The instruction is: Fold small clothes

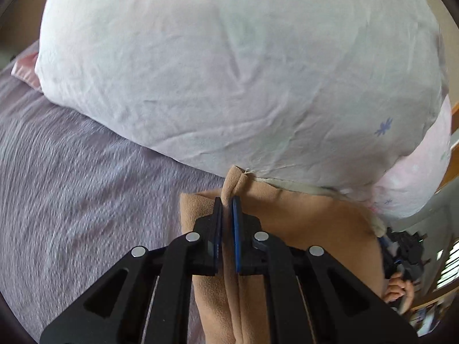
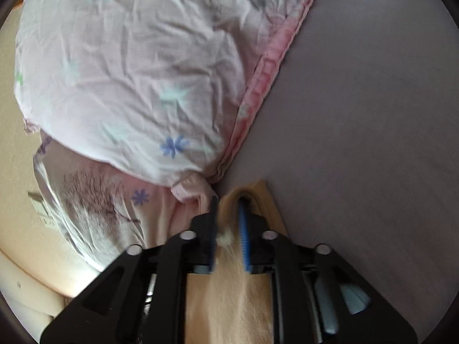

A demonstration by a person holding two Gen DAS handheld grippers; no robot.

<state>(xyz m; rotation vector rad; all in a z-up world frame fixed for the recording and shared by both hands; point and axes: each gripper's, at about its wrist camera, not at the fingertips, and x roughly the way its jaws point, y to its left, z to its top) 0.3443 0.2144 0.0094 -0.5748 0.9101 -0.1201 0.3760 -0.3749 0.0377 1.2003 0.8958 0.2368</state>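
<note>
A tan fleece garment (image 1: 301, 229) hangs between both grippers over the purple bedspread (image 1: 71, 186). My left gripper (image 1: 227, 200) is shut on a bunched edge of the garment, which runs between the fingers and sticks out past the tips. In the right wrist view my right gripper (image 2: 228, 203) is shut on another tan edge of the garment (image 2: 229, 301), folded over the blue pad, with a bit of white fluff showing. The right gripper and the hand holding it also show at the right edge of the left wrist view (image 1: 401, 258).
A large white pillow with green and blue flower prints (image 1: 229, 71) lies just beyond the garment, touching its far edge. It has a pink trim (image 2: 266, 77) in the right wrist view. A wooden frame (image 1: 454, 120) shows at far right.
</note>
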